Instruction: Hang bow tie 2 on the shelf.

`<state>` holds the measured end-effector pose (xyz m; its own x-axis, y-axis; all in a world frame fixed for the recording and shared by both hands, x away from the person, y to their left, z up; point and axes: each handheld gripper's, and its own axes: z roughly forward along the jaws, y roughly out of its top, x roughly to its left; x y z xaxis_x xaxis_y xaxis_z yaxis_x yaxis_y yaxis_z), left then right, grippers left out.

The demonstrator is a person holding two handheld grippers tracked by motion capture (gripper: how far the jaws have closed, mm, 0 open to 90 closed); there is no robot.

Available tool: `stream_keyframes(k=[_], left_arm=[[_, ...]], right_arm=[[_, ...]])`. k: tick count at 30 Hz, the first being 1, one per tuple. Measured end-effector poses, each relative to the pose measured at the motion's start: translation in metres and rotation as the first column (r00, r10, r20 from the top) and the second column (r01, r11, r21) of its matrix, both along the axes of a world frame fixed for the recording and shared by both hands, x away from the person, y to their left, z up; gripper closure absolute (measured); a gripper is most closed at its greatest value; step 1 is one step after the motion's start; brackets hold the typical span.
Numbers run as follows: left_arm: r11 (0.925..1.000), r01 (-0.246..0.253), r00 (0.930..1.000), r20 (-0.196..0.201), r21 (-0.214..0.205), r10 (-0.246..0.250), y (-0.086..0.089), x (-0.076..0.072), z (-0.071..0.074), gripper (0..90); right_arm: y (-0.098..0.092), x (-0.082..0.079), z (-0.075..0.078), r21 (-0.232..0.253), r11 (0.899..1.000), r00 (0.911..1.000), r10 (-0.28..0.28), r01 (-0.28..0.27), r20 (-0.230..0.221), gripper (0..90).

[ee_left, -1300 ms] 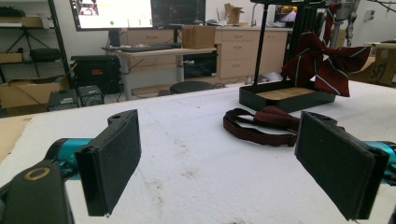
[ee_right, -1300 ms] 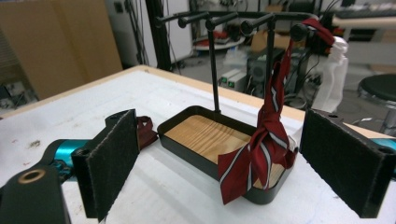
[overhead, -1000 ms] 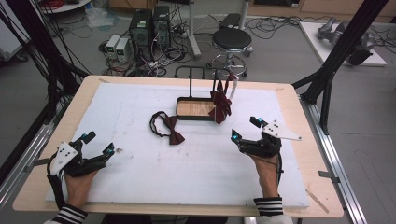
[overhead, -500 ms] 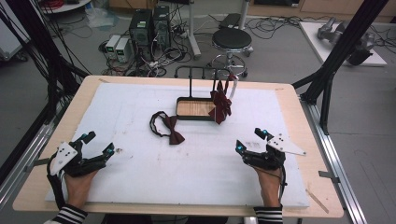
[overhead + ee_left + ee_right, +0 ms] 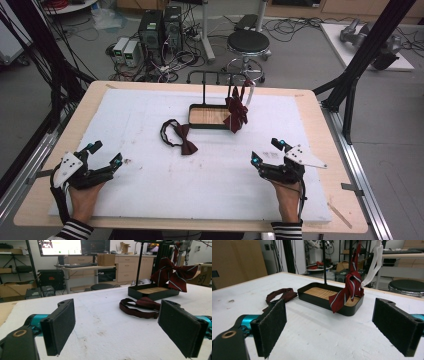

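A dark red bow tie (image 5: 182,139) with a looped strap lies flat on the white foam mat (image 5: 150,115), left of a black stand. The stand's tray (image 5: 206,116) has a wooden floor and a rail above it. From that rail hangs a striped red bow tie (image 5: 236,110), drooping over the tray's right end (image 5: 348,293). My left gripper (image 5: 106,155) rests open at the mat's near left, nothing between its pads (image 5: 60,326). My right gripper (image 5: 267,152) rests open at the near right, facing the tray (image 5: 329,301) and the flat bow tie (image 5: 280,296).
A white hanger-like strip (image 5: 373,263) hangs on the rail beside the striped tie. The mat sits on a wooden table (image 5: 320,125). Beyond the far edge stand a stool (image 5: 248,42), computers (image 5: 160,30) and cables on the floor.
My right gripper has pulled back toward the table's near edge, away from the stand. The left gripper has stayed put.
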<state>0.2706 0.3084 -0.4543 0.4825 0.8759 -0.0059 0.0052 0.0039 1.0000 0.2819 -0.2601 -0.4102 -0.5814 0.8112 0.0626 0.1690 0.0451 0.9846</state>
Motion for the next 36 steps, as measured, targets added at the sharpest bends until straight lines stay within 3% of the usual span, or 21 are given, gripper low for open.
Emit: stream_keyframes(k=[10,16,19,22,28,33,36], left_arm=[[0.9996,0.025,0.999,-0.037,-0.016,-0.026,0.002,0.004,0.006,14.8],[0.9971,0.054,0.998,-0.038,0.055,-0.052,-0.003,0.006,0.033,14.8],[0.9937,0.066,0.9965,-0.057,0.09,-0.061,-0.008,0.01,0.047,14.8],[0.9859,0.096,0.9926,-0.087,0.137,-0.085,-0.015,0.016,0.059,14.7],[0.9632,0.145,0.9844,-0.13,0.226,-0.118,-0.035,0.027,0.079,14.7],[0.9527,0.16,0.9796,-0.16,0.258,-0.122,-0.051,0.033,0.09,14.7],[0.9493,0.17,0.9756,-0.182,0.265,-0.124,-0.059,0.037,0.095,14.7]], right_arm=[[-0.006,-0.01,0.004,-0.006,1.0,1.0,0.002,-0.002,0.005,11.4],[-0.011,-0.02,0.007,0.003,1.0,0.9997,-0.003,0.003,0.025,11.4],[-0.015,-0.024,0.005,0.007,1.0,0.9994,-0.014,0.014,0.031,11.4],[-0.017,-0.026,0.005,0.014,1.0,0.9992,-0.018,0.017,0.036,11.4],[-0.021,-0.032,-0.003,0.048,0.998,0.9967,-0.044,0.04,0.068,11.4],[-0.018,-0.031,-0.009,0.028,0.999,0.9973,-0.036,0.034,0.064,11.4],[-0.018,-0.031,-0.013,0.043,0.998,0.9964,-0.044,0.041,0.072,11.4]])
